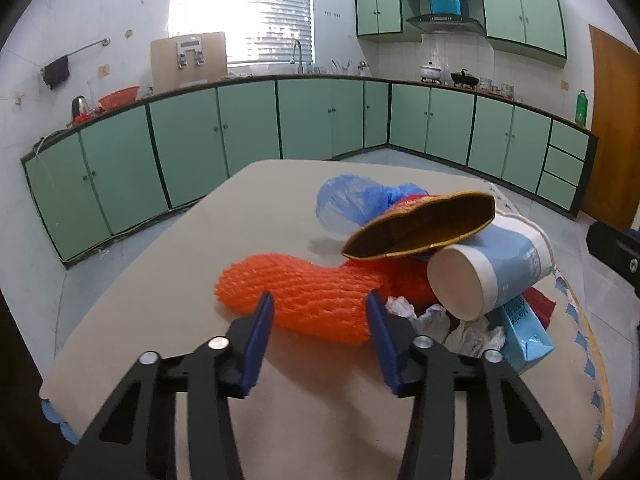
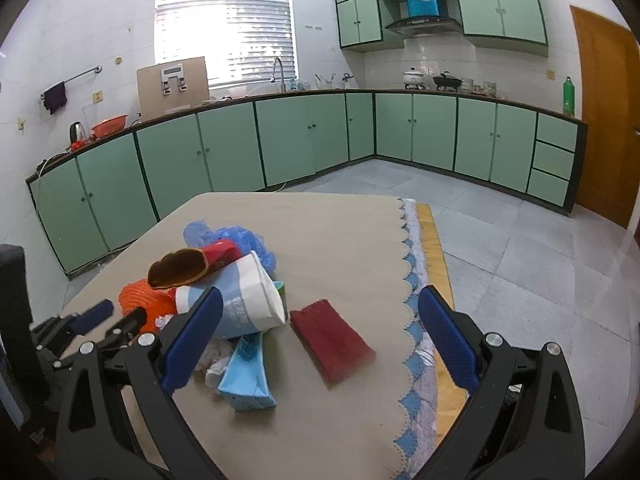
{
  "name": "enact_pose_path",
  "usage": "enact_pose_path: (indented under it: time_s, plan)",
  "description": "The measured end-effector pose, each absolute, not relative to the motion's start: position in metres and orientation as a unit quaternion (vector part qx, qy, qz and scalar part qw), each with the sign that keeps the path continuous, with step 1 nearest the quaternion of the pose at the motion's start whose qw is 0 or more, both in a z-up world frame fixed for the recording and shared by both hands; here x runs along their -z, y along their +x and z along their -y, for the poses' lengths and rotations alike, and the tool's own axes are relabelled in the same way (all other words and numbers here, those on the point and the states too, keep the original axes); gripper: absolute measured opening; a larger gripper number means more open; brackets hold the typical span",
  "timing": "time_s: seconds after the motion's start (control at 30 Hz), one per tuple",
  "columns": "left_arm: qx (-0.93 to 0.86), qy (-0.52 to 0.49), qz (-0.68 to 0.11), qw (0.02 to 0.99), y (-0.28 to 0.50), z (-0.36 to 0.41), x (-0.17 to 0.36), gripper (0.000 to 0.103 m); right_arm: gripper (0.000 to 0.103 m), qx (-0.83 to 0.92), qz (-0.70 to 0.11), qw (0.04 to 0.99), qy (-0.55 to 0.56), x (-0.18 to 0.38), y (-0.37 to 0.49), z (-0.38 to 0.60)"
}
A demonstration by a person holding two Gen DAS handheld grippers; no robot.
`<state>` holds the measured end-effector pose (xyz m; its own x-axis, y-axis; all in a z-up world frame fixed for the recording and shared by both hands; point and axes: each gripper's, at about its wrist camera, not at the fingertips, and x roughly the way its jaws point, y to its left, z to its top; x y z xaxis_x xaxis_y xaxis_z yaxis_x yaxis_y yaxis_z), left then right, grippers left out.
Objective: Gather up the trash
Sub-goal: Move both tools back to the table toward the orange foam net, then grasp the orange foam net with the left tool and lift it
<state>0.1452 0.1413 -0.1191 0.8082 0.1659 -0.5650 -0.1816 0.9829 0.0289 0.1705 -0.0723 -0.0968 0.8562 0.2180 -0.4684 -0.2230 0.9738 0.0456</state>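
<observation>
A heap of trash lies on the beige table [image 1: 160, 280]. An orange foam net [image 1: 304, 292] lies nearest my left gripper [image 1: 320, 308], which is open with its blue fingers either side of the net's near end. Behind it lie a red-and-gold snack bag [image 1: 420, 228], a tipped white-and-blue paper cup [image 1: 488, 268], a blue plastic bag [image 1: 352, 200], crumpled tissue [image 1: 472, 336] and a light blue carton [image 1: 524, 340]. My right gripper [image 2: 320, 320] is open and empty above a dark red wrapper [image 2: 332, 340]; the cup [image 2: 244, 296] and carton [image 2: 248, 376] lie to its left.
The table's right edge has a blue scalloped trim [image 2: 412, 320], with tiled floor [image 2: 520, 260] beyond it. Green kitchen cabinets [image 1: 240, 128] run along the far walls. A wooden door [image 2: 600, 120] stands at the right. My left gripper shows in the right wrist view [image 2: 116, 316].
</observation>
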Motion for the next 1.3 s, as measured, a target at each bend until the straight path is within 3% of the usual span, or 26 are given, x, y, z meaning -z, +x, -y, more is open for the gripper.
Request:
enact_pose_path:
  time_s: [0.1,0.23,0.33,0.6,0.67,0.73,0.77,1.2,1.3]
  plan:
    - [-0.089,-0.021,-0.304,0.948,0.146,-0.142,0.123,0.033,0.095,-0.119,-0.241,0.963,-0.008,0.096,0.173,0.066]
    - [-0.094,-0.025,-0.304,0.948,0.145,-0.144,0.123,0.012,0.095,-0.124,-0.239,0.963,-0.009,0.094,0.177,0.062]
    - [-0.097,-0.028,-0.303,0.948,0.14,-0.15,0.122,0.007,0.095,-0.126,-0.24,0.962,-0.01,0.094,0.178,0.058]
    - [-0.104,-0.031,-0.309,0.945,0.119,-0.173,0.118,0.006,0.095,-0.137,-0.24,0.961,-0.016,0.093,0.175,0.046]
    - [-0.102,-0.045,-0.314,0.943,0.115,-0.179,0.117,0.011,0.095,-0.141,-0.241,0.96,-0.018,0.093,0.175,0.041]
    - [-0.092,-0.059,-0.32,0.941,0.112,-0.184,0.116,0.043,0.095,-0.144,-0.241,0.96,-0.021,0.093,0.174,0.037]
    - [-0.096,-0.063,-0.315,0.942,0.108,-0.185,0.114,0.049,0.095,-0.145,-0.24,0.96,-0.023,0.092,0.174,0.035]
    - [-0.117,-0.055,-0.312,0.941,0.149,-0.195,0.112,0.062,0.095,-0.148,-0.233,0.961,-0.025,0.093,0.181,0.021]
    - [-0.12,-0.06,-0.336,0.932,0.162,-0.203,0.123,0.071,0.095,-0.149,-0.235,0.96,-0.022,0.094,0.187,0.018]
